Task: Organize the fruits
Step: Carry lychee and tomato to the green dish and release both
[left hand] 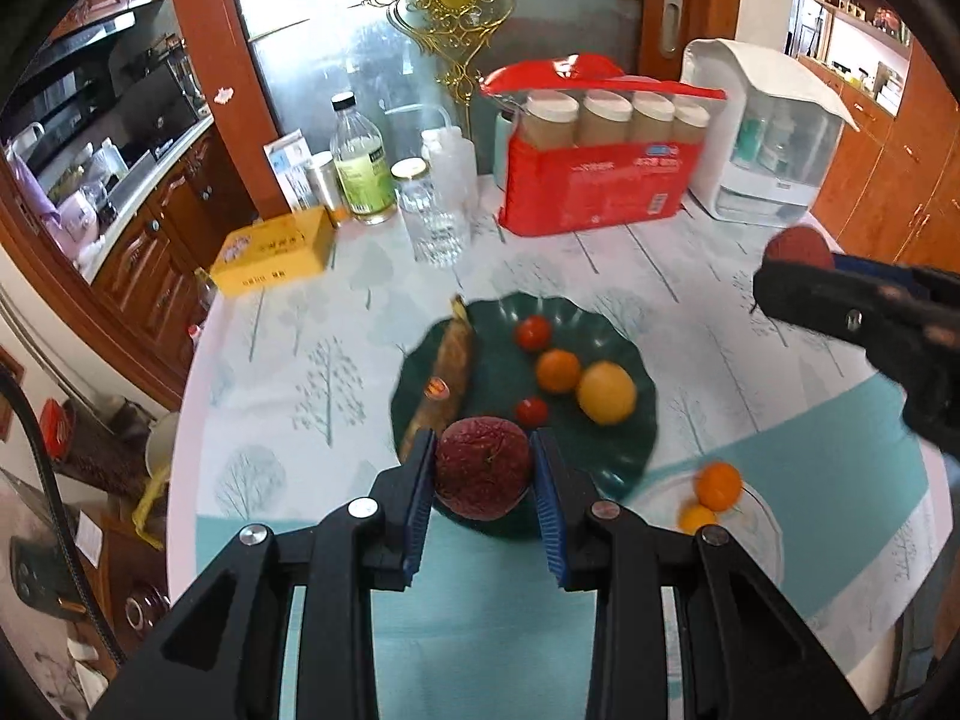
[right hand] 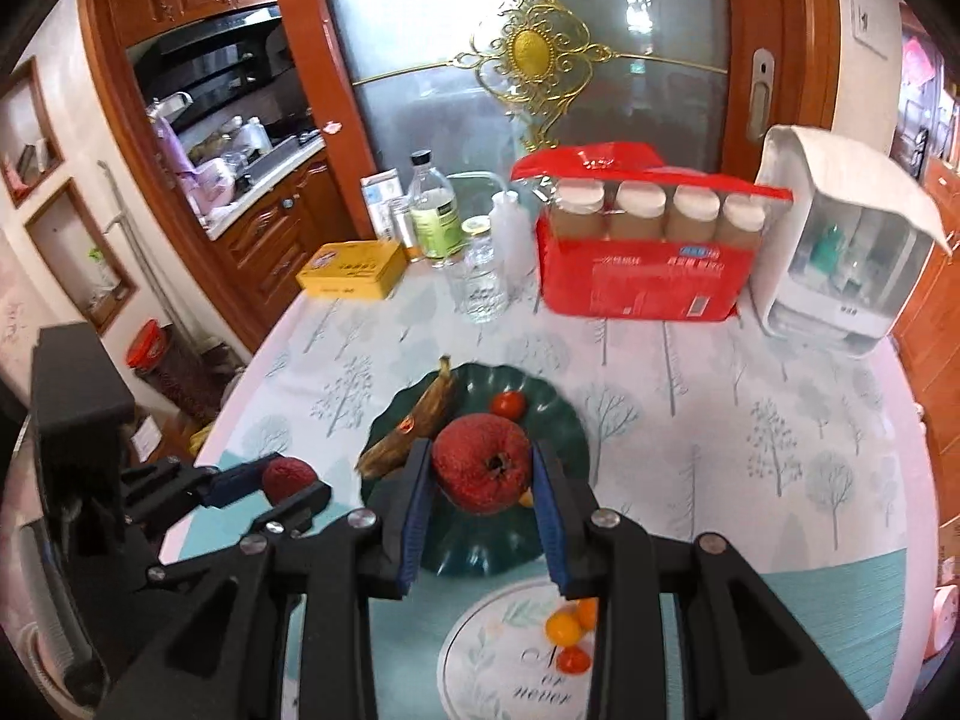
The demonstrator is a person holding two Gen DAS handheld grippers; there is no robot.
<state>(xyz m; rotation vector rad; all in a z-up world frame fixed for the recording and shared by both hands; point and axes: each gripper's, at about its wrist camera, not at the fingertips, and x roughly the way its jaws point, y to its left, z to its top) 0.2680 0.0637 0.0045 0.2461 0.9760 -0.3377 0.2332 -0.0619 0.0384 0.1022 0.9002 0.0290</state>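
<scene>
My left gripper (left hand: 483, 450) is shut on a dark red wrinkled fruit (left hand: 483, 480), held above the near rim of the green plate (left hand: 624, 450). My right gripper (right hand: 483, 468) is shut on a brighter red wrinkled fruit (right hand: 483, 462) over the same plate (right hand: 480, 546). Each gripper shows in the other's view: the right gripper (left hand: 798, 264) at the right, the left gripper (right hand: 294, 480) at the left. On the green plate lie a brown banana (left hand: 447, 366), two cherry tomatoes (left hand: 533, 333), an orange (left hand: 558, 370) and a yellow fruit (left hand: 606, 392).
A white round plate (right hand: 498, 660) near the front edge carries a few small orange and red fruits (right hand: 564, 627). At the back of the table stand a yellow box (right hand: 354, 270), bottles (right hand: 435, 216), a glass jar (right hand: 480, 288), a red pack (right hand: 642, 282) and a white appliance (right hand: 840, 252).
</scene>
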